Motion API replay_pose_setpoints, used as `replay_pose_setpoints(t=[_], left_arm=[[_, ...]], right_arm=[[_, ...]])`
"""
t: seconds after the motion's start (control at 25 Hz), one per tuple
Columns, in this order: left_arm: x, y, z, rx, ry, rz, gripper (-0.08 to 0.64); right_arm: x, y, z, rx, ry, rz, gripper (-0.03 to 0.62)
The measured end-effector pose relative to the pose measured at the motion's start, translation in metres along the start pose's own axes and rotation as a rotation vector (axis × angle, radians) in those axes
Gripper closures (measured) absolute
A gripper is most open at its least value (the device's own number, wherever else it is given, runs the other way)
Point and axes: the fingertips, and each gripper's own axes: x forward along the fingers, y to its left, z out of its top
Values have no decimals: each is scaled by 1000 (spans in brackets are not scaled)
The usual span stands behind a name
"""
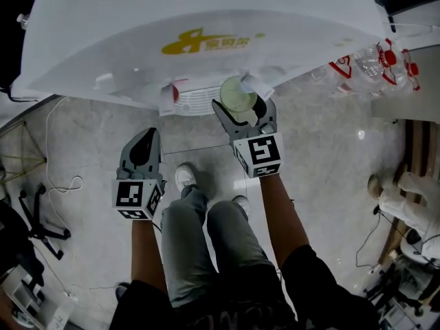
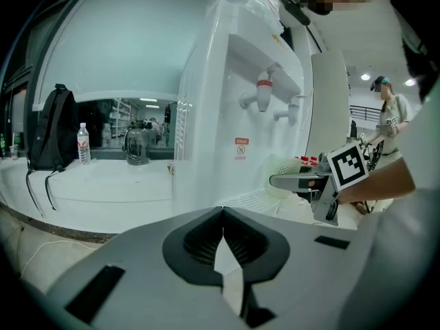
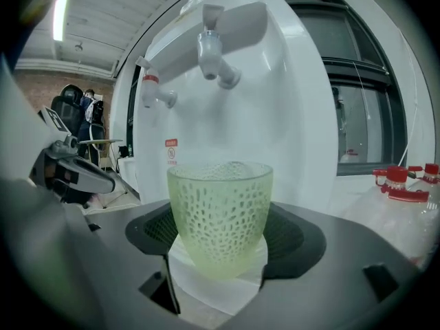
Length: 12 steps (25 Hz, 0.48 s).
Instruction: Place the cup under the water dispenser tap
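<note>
Green cup [image 3: 220,218] clamped in extended right gripper [image 1: 240,107], left gripper [image 1: 144,139] closed, lower

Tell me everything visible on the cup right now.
The pale green translucent cup with a dimpled wall stands upright, mouth open, and looks empty. The right gripper has its tongs shut on the cup's lower sides. It is held in front of the white water dispenser, lower than the white tap. Nothing else visibly touches it.
</note>
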Motion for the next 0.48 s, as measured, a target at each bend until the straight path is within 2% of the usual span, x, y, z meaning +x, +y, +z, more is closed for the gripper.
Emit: replay_pose_setpoints(t=[0.08, 0.48], left_arm=[[0, 1, -7, -9, 22, 1, 551], [3, 0, -8, -7, 7, 4, 551]], right_arm=[[2, 0, 0, -13, -3, 1, 218], [4, 3, -2, -21, -10, 17, 218]])
